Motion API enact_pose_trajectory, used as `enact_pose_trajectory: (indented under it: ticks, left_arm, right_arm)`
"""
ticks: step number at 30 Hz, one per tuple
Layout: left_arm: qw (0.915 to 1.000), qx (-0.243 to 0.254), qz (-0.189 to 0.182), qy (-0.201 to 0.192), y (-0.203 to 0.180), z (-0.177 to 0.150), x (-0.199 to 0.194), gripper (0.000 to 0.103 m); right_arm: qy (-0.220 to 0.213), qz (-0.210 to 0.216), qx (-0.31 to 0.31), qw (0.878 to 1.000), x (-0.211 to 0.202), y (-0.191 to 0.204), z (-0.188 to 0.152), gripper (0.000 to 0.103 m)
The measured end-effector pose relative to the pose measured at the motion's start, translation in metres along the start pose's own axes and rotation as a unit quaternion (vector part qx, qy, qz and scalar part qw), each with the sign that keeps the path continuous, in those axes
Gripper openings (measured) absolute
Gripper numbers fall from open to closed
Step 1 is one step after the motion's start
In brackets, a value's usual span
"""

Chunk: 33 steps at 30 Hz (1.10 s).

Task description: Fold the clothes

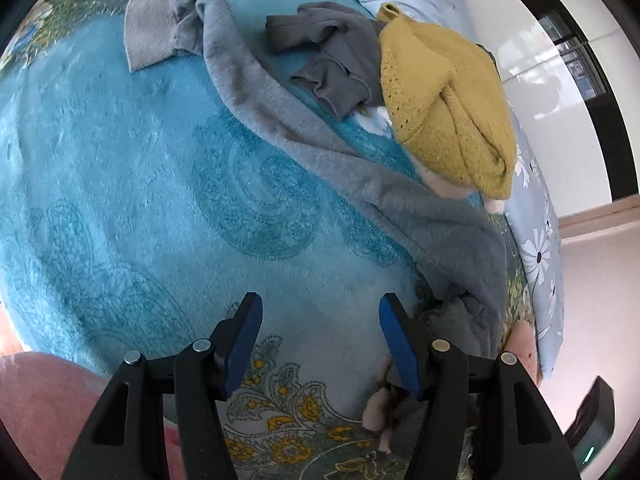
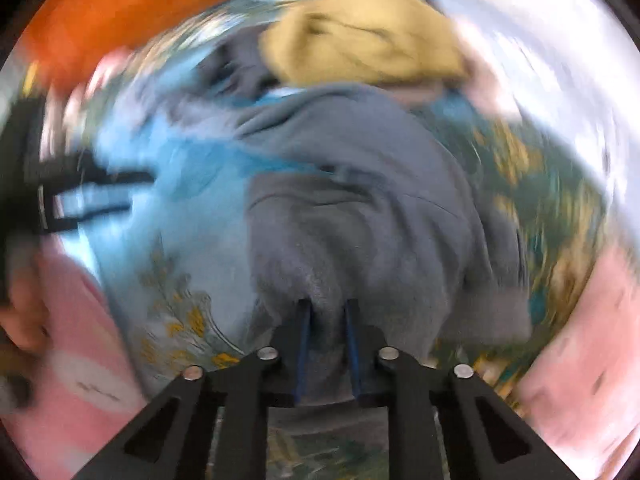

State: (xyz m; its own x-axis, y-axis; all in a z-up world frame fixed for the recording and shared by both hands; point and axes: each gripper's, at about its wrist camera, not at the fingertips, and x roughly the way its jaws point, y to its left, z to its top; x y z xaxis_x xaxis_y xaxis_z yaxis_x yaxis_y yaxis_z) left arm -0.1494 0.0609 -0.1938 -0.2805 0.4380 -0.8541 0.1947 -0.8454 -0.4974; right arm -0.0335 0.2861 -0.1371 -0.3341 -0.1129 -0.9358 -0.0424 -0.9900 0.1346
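Note:
A long grey fleece garment (image 1: 256, 92) lies stretched diagonally across the blue blanket (image 1: 140, 184), from the far left to the near right edge. My left gripper (image 1: 320, 304) hangs open over bare blanket, with nothing between its blue pads; the garment's near end lies just right of it. The right wrist view is blurred. In it my right gripper (image 2: 327, 306) has its jaws close together, with a bunched fold of the grey garment (image 2: 360, 208) pinched between them. A dark grey garment (image 1: 336, 64) and a yellow knit (image 1: 444, 100) lie crumpled at the far right.
The bed's right edge carries a light blue floral sheet (image 1: 536, 240), with pinkish floor (image 1: 600, 300) beyond it. A pink sleeve (image 1: 36, 408) shows at the lower left. A blurred black shape (image 2: 80, 196) sits at the left of the right wrist view.

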Motion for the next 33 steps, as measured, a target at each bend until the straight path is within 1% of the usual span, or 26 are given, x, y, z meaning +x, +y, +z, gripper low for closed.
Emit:
enact_pose_trajectory:
  ticks: [2, 4, 5, 6, 8, 9, 11, 13, 14, 15, 16, 17, 18, 19, 20, 22, 24, 25, 27, 28, 29, 30, 31, 32, 33]
  left_arm:
    - [0.9998, -0.015, -0.014, 0.004, 0.006, 0.001, 0.000, 0.062]
    - [0.9989, -0.034, -0.030, 0.008, 0.012, 0.001, 0.001, 0.062]
    - [0.9984, -0.042, -0.037, 0.010, 0.014, 0.001, 0.000, 0.062]
    - [0.9975, -0.052, -0.048, 0.008, 0.018, 0.001, -0.002, 0.062]
    - [0.9947, -0.073, -0.072, 0.003, 0.025, 0.002, -0.006, 0.062]
    - [0.9935, -0.077, -0.084, -0.003, 0.026, 0.002, -0.008, 0.062]
    - [0.9921, -0.078, -0.097, -0.017, 0.027, 0.002, -0.014, 0.062]
    - [0.9909, -0.077, -0.107, -0.031, 0.026, 0.001, -0.020, 0.062]
    - [0.9908, -0.077, -0.107, -0.032, 0.025, 0.002, -0.020, 0.063]
    - [0.9909, -0.077, -0.106, -0.031, 0.025, 0.002, -0.020, 0.067]
    - [0.9910, -0.078, -0.105, -0.030, 0.025, 0.003, -0.019, 0.067]
    - [0.9912, -0.078, -0.103, -0.026, 0.024, 0.003, -0.018, 0.067]
    - [0.9916, -0.077, -0.101, -0.022, 0.023, 0.004, -0.016, 0.067]
    - [0.9923, -0.073, -0.098, -0.019, 0.022, 0.004, -0.014, 0.067]
    - [0.9930, -0.069, -0.095, -0.017, 0.020, 0.003, -0.013, 0.067]
    - [0.9943, -0.059, -0.088, -0.012, 0.016, 0.003, -0.010, 0.067]
    - [0.9960, -0.044, -0.077, -0.005, 0.010, 0.002, -0.007, 0.067]
    - [0.9968, -0.037, -0.071, 0.002, 0.005, 0.001, -0.004, 0.067]
    - [0.9983, -0.018, -0.054, 0.016, -0.007, -0.002, 0.003, 0.067]
    - [0.9990, 0.003, -0.040, 0.020, -0.017, -0.004, 0.006, 0.067]
    - [0.9990, 0.023, -0.031, 0.021, -0.026, -0.007, 0.008, 0.067]
    - [0.9986, 0.043, -0.022, 0.021, -0.034, -0.010, 0.011, 0.067]
    - [0.9979, 0.052, -0.029, 0.026, -0.041, -0.014, 0.014, 0.067]
    - [0.9972, 0.050, -0.045, 0.034, -0.046, -0.017, 0.018, 0.067]
    - [0.9956, 0.040, -0.068, 0.051, -0.049, -0.021, 0.025, 0.067]
  right_arm:
    - [-0.010, 0.060, 0.075, 0.995, -0.010, -0.027, 0.002, 0.014]
    - [-0.023, 0.130, 0.119, 0.984, -0.019, -0.037, 0.011, 0.013]
    - [-0.032, 0.158, 0.125, 0.979, -0.024, -0.034, 0.016, 0.013]
    - [-0.049, 0.204, 0.128, 0.969, -0.033, -0.030, 0.024, 0.013]
    - [-0.080, 0.296, 0.135, 0.942, -0.052, -0.025, 0.037, 0.012]
    - [-0.102, 0.340, 0.137, 0.925, -0.061, -0.024, 0.041, 0.012]
    - [-0.146, 0.416, 0.148, 0.885, -0.082, -0.036, 0.043, 0.012]
    - [-0.187, 0.483, 0.161, 0.840, -0.101, -0.055, 0.042, 0.012]
    - [-0.199, 0.488, 0.168, 0.833, -0.102, -0.068, 0.037, 0.012]
    - [-0.212, 0.493, 0.174, 0.826, -0.103, -0.081, 0.032, 0.012]
    - [-0.217, 0.477, 0.187, 0.831, -0.099, -0.096, 0.023, 0.012]
    - [-0.209, 0.431, 0.206, 0.854, -0.087, -0.112, 0.010, 0.012]
    - [-0.200, 0.383, 0.225, 0.874, -0.075, -0.128, -0.004, 0.012]
    - [-0.167, 0.310, 0.254, 0.901, -0.057, -0.143, -0.018, 0.012]
    - [-0.137, 0.281, 0.285, 0.906, -0.041, -0.156, -0.034, 0.012]
    - [-0.077, 0.220, 0.345, 0.909, -0.009, -0.182, -0.064, 0.012]
    - [-0.060, 0.168, 0.363, 0.915, -0.002, -0.193, -0.088, 0.013]
    - [-0.060, 0.158, 0.364, 0.916, -0.004, -0.196, -0.091, 0.015]
    - [-0.067, 0.137, 0.367, 0.918, -0.015, -0.204, -0.092, 0.015]
    - [-0.079, 0.126, 0.363, 0.920, -0.024, -0.206, -0.090, 0.016]
    - [-0.090, 0.115, 0.360, 0.922, -0.033, -0.207, -0.088, 0.019]
    - [-0.108, 0.095, 0.343, 0.928, -0.047, -0.204, -0.078, 0.021]
    - [-0.119, 0.098, 0.317, 0.936, -0.056, -0.195, -0.070, 0.022]
    - [-0.130, 0.100, 0.291, 0.943, -0.065, -0.185, -0.062, 0.023]
    - [-0.127, 0.113, 0.261, 0.950, -0.067, -0.173, -0.051, 0.026]
